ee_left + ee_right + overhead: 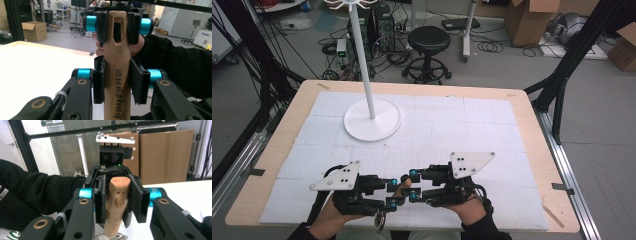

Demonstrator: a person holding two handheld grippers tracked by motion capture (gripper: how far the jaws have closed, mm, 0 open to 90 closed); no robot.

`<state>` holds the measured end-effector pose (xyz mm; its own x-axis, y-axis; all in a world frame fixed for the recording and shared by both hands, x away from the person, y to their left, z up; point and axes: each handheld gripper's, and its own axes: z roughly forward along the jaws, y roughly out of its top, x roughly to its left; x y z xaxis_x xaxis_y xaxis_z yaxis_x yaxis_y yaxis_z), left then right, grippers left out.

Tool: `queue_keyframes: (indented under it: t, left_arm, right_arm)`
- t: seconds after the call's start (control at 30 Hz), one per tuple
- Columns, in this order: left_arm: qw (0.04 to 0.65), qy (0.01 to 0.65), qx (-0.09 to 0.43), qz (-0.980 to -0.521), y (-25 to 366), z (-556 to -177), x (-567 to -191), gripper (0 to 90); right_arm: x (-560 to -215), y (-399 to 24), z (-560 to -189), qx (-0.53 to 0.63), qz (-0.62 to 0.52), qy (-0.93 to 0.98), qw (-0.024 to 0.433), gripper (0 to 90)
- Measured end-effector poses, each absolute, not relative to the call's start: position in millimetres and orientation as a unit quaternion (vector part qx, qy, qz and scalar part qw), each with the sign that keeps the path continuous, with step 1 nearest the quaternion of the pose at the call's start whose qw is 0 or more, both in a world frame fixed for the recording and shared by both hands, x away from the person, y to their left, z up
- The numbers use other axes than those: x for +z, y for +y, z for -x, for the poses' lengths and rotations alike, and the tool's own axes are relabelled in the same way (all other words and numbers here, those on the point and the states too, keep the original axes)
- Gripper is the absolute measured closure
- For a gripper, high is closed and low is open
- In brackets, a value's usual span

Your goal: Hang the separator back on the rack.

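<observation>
A wooden utensil handle [117, 75] with a slot at its end and dark lettering is clamped by both grippers. In the left gripper view my left gripper [117, 82] is shut on its middle, and the right gripper [117, 25] beyond is shut on the slotted end. In the right gripper view my right gripper [117, 202] grips the rounded handle end [117, 195], with a metal part [110, 237] showing below. In the high view the left gripper [391, 194] and right gripper [412, 185] meet tip to tip near the table's front edge, and a metal ring [379, 222] hangs beneath.
A white stand with a round base [372, 129] and a tall pole [362, 55] sits on the white mat [462, 125] at the back left. A black stool [428, 40] and cardboard boxes [529, 20] stand on the floor behind the table.
</observation>
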<state>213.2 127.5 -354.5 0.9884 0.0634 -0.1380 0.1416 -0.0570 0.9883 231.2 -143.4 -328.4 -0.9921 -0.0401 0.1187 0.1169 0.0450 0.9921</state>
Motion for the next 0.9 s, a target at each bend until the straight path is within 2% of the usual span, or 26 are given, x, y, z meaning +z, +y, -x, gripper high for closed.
queue_keyframes:
  t: [0.17,0.63,0.73,0.83,0.9]
  left_arm:
    - [0.684,0.066,-0.033,-0.726,127,-213,-355,67.3]
    - [0.691,0.068,-0.046,-0.718,129,-215,-354,65.9]
    - [0.687,0.087,-0.036,-0.721,129,-216,-354,52.0]
    - [0.681,0.097,-0.025,-0.725,130,-217,-355,44.5]
    - [0.680,0.108,-0.023,-0.725,130,-218,-355,42.8]
  right_arm:
    - [-328,-144,-231,-0.692,0.022,-0.719,0.063,69.7]
    - [-318,-138,-222,-0.679,0.047,-0.731,0.043,71.1]
    - [-313,-135,-220,-0.672,0.054,-0.738,0.031,71.1]
    - [-310,-134,-219,-0.668,0.070,-0.740,0.020,71.1]
    - [-309,-134,-218,-0.661,0.082,-0.746,0.008,71.1]
